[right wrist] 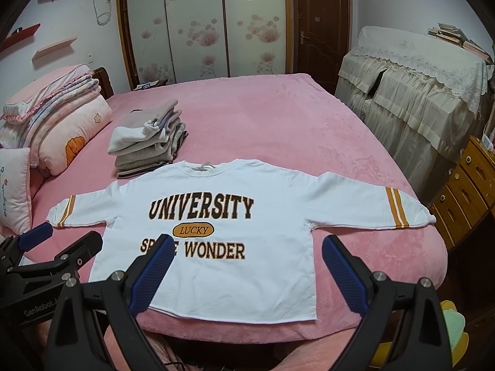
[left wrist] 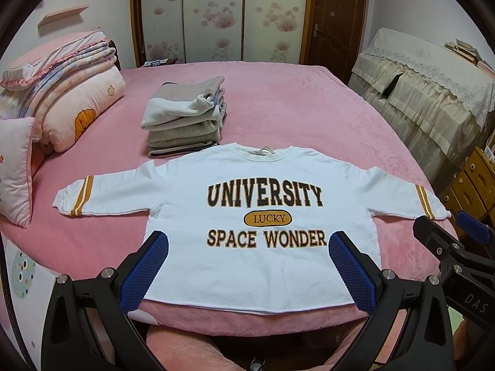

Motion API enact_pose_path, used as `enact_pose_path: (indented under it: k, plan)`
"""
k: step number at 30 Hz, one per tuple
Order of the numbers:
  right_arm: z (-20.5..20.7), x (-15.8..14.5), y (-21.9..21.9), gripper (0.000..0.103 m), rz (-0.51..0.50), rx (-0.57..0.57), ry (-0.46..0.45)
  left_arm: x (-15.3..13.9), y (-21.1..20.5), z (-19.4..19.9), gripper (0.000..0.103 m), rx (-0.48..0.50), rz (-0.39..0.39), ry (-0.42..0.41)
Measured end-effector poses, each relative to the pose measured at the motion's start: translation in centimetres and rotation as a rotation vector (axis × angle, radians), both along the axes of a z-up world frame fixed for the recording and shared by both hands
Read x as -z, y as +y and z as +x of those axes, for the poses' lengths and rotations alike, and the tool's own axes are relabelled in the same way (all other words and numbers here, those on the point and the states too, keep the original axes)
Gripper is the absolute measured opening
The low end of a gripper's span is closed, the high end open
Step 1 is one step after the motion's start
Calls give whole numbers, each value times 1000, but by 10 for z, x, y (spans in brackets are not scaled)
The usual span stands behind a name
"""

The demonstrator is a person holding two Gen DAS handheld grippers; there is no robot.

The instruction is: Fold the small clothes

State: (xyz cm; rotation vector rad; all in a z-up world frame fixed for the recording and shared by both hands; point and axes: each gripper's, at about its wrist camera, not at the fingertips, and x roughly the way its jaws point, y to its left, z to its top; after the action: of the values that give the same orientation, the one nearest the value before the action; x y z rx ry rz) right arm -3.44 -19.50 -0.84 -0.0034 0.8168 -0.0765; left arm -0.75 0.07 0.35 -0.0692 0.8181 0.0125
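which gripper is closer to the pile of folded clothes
Left. The left gripper hovers open above the white sweatshirt hem, more in line with the folded pile; the right gripper hovers open further right.

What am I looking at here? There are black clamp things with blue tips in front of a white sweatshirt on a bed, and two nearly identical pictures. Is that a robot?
No robot arm: a person holds a two-finger gripper in each hand, with a wide-angle camera on each looking forward along its fingers. One picture comes from the left gripper, the other from the right gripper; each also shows the other gripper at its edge. Both are open and hold nothing. On the pink bedspread lies a white long-sleeved sweatshirt printed UNIVERSITY, spread flat, face up, sleeves out. Behind it stands a stack of folded grey and beige clothes, with folded pink quilts further left.
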Motion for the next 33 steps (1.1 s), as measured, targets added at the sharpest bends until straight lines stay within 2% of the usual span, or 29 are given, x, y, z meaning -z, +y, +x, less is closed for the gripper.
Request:
enact_pose_path:
  k: [12,23,28,33]
  plan:
    - [0,0,-4,97,3,2,-3,0,0,-1,103,-3,2,1]
    - [-3,-10,-12,97,5,9,-43,-1,2,-1,103,-7,3,7]
    - [-7,-18,-25,97,13,20,-78,-7,-9,4,103,7,17,5]
    - [-8,-31,-59,97,44,20,-100,-20,-42,18,103,60,39,-21]
